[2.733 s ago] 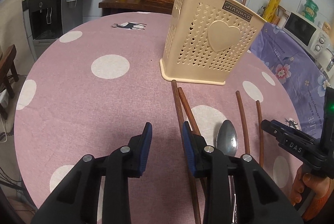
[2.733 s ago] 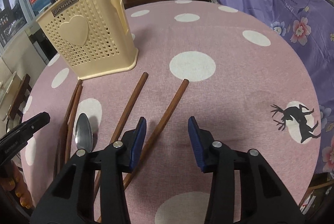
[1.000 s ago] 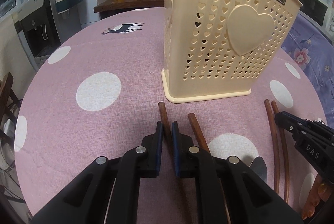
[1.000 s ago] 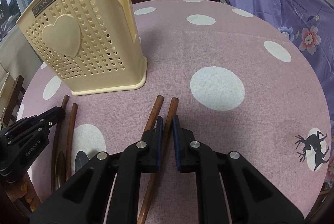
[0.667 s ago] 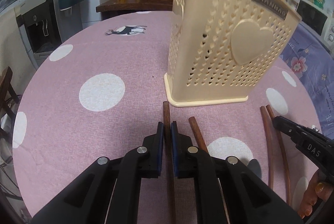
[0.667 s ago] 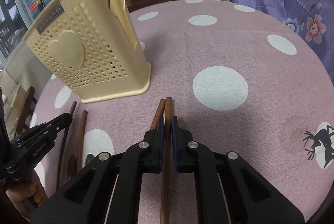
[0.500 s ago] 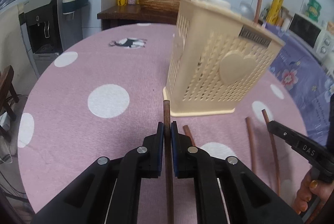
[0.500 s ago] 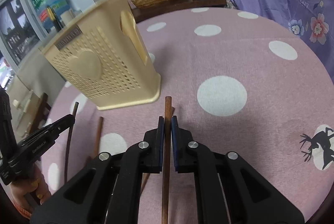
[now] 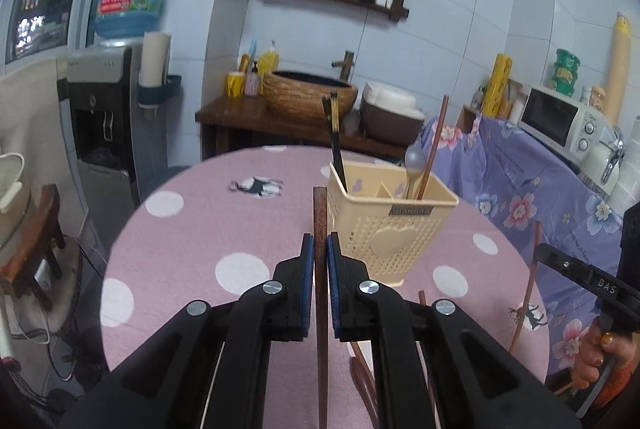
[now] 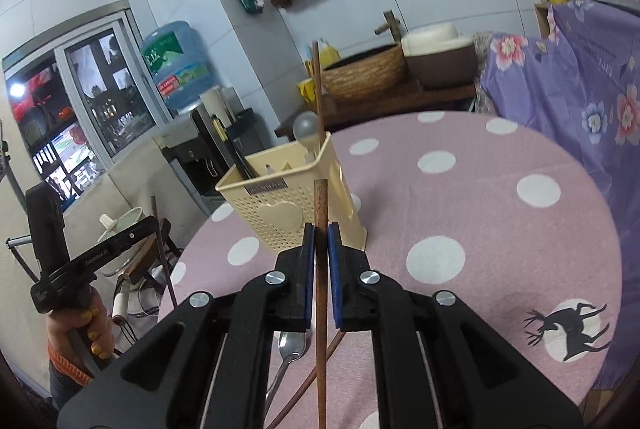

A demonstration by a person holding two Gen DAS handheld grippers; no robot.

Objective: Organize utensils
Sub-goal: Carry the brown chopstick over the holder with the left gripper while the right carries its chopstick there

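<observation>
Chopstick in the left gripper is pinched tight between the blue pads, lifted off the table, tip pointing up and forward just left of the cream utensil basket. Second chopstick is clamped the same way in the right gripper, tip in line with the basket's front face. Both are thin stiff wooden rods, likely light and fairly smooth, so they could pivot or slip in the pads; the grip sits well below the top end with a long tail behind, so swing is a risk when tipping them in. Both grippers are held raised above the pink polka-dot tablecloth, aimed at the basket, which already holds dark chopsticks, a spoon and a brown stick. On the table under the right gripper lie another spoon and a loose chopstick. Next is probably tilting each stick tip-down over a compartment.
</observation>
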